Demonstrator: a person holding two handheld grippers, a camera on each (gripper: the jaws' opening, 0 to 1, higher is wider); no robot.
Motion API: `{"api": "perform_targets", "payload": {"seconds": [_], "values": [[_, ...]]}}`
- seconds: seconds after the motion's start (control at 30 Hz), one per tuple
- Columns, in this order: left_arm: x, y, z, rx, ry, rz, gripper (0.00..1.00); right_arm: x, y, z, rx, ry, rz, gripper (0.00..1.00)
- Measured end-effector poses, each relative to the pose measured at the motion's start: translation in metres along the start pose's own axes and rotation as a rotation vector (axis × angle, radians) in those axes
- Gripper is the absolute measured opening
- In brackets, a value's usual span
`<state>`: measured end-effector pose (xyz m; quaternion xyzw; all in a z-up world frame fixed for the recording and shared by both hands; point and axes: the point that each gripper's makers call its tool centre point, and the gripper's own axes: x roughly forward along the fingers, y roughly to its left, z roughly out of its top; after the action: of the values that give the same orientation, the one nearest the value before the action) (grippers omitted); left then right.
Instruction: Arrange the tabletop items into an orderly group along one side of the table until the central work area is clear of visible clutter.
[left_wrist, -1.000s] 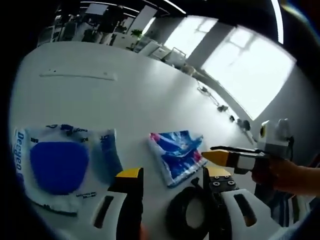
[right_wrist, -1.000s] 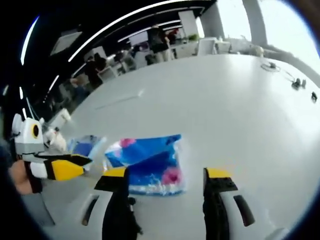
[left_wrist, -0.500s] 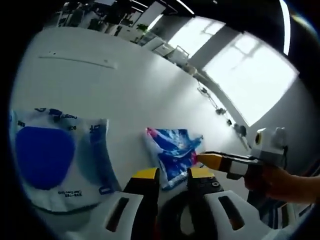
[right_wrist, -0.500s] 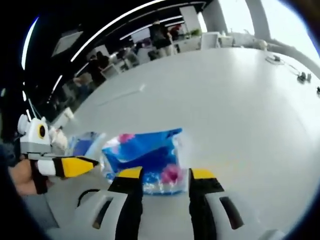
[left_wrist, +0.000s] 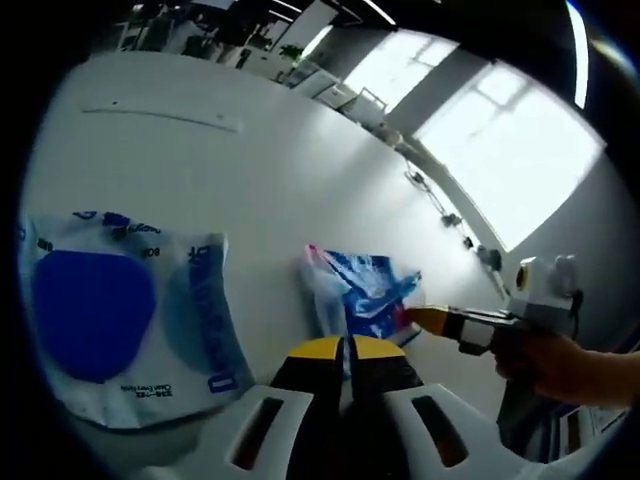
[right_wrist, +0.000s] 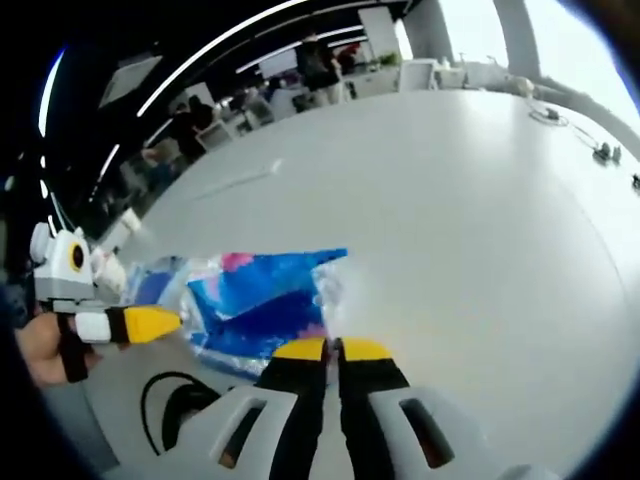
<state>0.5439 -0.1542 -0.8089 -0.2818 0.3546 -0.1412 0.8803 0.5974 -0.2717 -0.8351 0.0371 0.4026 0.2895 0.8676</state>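
My right gripper (right_wrist: 332, 350) has its jaws pinched together on the near edge of the blue and pink packet (right_wrist: 262, 300), which looks lifted and crumpled off the white table (right_wrist: 470, 200). My left gripper (left_wrist: 344, 347) has its jaws closed tight too, but I can't tell if they're holding anything. The black ring (right_wrist: 172, 408) sits by the table's near edge. The white pouch with a blue pad (left_wrist: 110, 300) lies flat beside the packet; its blue print is too blurry to read.
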Motion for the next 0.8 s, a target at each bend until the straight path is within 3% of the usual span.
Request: {"api": "perform_targets", "payload": {"seconds": [0.3,0.5,0.8], "values": [[-0.015,0.004,0.016,0.033,-0.046,0.036,0.00,0.000,0.016,0.009,-0.001,-0.028,0.023,0.00],[-0.026,0.018,0.018,0.059,-0.030,0.091,0.00,0.006,0.030,0.018,-0.015,-0.034,0.047,0.00],[-0.035,0.028,0.024,0.061,-0.031,0.146,0.00,0.012,0.042,0.016,-0.014,-0.017,0.065,0.00]]}}
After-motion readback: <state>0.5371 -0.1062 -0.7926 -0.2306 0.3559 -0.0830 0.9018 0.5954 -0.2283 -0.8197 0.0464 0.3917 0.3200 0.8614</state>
